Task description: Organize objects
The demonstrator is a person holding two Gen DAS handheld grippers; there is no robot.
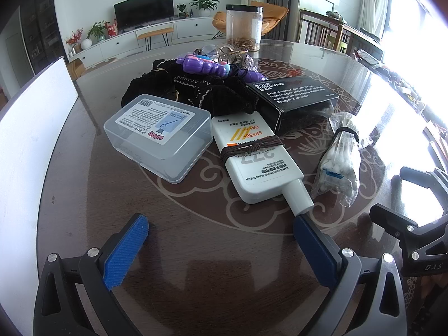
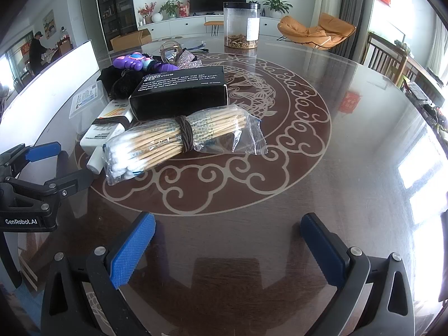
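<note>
— Two sets of blue-padded fingers, so take the left wrist view first: how do they stand?

— The left gripper (image 1: 221, 242) has its fingers spread wide and holds nothing, low over the dark round glass-topped surface (image 1: 196, 252) with its pale scroll pattern. My landmark is the flat white sunscreen bottle (image 1: 256, 156), wrapped with a brown cord. Its cap nearly meets the right-hand finger. Touching its left side lies the clear plastic lidded box (image 1: 158, 135). Behind it sits a heap of black knitted fabric (image 1: 190, 89) with a purple plastic toy (image 1: 201, 65) on top. The black cardboard soap box (image 1: 294, 98) lies behind and to its right, and the clear bag of cotton swabs (image 1: 340, 162) just beside its right.

— And the right wrist view?

— The right gripper (image 2: 228, 247) is likewise spread and empty. From here the sunscreen bottle (image 2: 103, 131) lies at left, the bag of cotton swabs (image 2: 179, 142) against its near side, and the soap box (image 2: 179, 95) behind it. A clear jar with a black lid (image 2: 241, 25) stands well beyond. The left gripper (image 2: 53, 165) shows at the left edge, spread.
</note>
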